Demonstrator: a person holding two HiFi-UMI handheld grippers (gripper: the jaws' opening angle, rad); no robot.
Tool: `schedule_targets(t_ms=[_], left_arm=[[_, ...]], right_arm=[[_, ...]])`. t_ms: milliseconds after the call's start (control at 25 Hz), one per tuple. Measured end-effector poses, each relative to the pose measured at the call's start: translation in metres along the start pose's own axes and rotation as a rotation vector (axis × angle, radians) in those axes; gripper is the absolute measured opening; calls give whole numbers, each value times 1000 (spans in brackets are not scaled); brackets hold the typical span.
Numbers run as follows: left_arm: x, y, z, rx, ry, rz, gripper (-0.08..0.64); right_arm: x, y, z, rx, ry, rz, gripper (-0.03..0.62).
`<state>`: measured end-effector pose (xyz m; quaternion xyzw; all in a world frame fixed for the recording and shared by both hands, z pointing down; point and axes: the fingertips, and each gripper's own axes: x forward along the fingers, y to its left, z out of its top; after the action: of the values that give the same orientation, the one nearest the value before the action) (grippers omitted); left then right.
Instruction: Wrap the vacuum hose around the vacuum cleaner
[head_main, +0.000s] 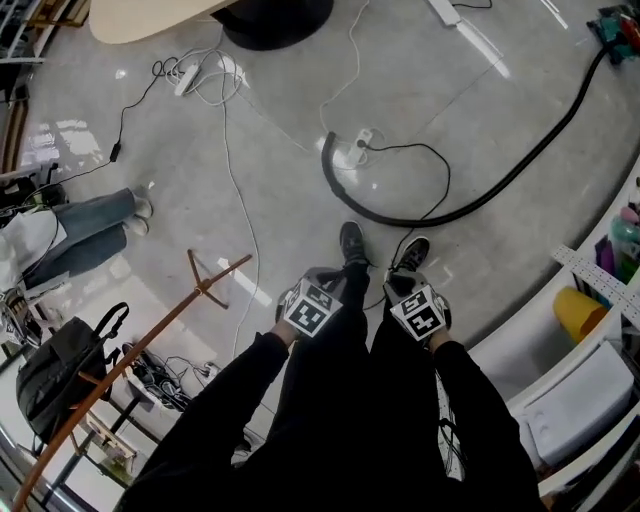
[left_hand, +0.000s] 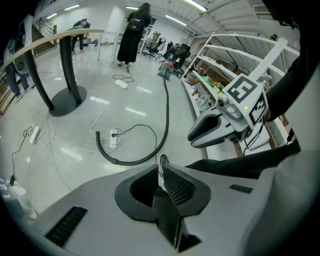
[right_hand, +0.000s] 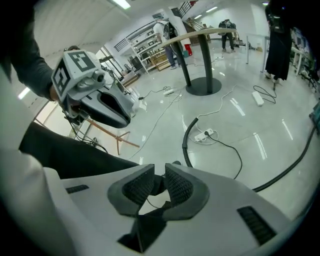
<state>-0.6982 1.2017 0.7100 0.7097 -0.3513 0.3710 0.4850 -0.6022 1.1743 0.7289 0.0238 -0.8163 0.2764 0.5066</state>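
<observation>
The black vacuum hose (head_main: 470, 207) lies on the grey floor ahead of my shoes. It hooks round to an open end (head_main: 328, 150) and runs off to the upper right, toward a teal machine (head_main: 615, 25) that is partly cut off. My left gripper (head_main: 322, 278) and right gripper (head_main: 405, 283) hang side by side over my thighs, pointing down at the floor, well short of the hose. Both are shut with nothing between the pads. The left gripper view shows the hose (left_hand: 165, 115) beyond my left gripper (left_hand: 162, 167). In the right gripper view the hose (right_hand: 186, 140) lies past my right gripper (right_hand: 159, 175).
A white power strip (head_main: 362, 140) and loose cables lie inside the hose's curve. A round black table base (head_main: 275, 20) stands far ahead. A wooden stand (head_main: 200, 290) and a black backpack (head_main: 60, 370) are at the left. White shelving (head_main: 600, 270) lines the right.
</observation>
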Motion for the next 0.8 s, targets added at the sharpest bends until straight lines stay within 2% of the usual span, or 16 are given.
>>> schedule_targets(t_ms=[160, 360, 480, 600, 720, 800], left_arm=[[39, 7, 0, -31, 7, 16, 49], [100, 26, -16, -57, 51, 44, 49], [145, 38, -17, -83, 55, 41, 51], [191, 52, -18, -57, 67, 22, 51], [237, 90, -17, -3, 74, 46, 51], [259, 119, -14, -11, 45, 65, 51]], right_arm=[[55, -53, -20, -40, 38, 10, 75], [136, -110, -52, 46, 67, 40, 164], [188, -146, -72, -7, 112, 16, 167], [240, -173, -93, -45, 155, 18, 167], [296, -194, -110, -86, 196, 28, 167], [333, -204, -127, -131, 235, 36, 167]])
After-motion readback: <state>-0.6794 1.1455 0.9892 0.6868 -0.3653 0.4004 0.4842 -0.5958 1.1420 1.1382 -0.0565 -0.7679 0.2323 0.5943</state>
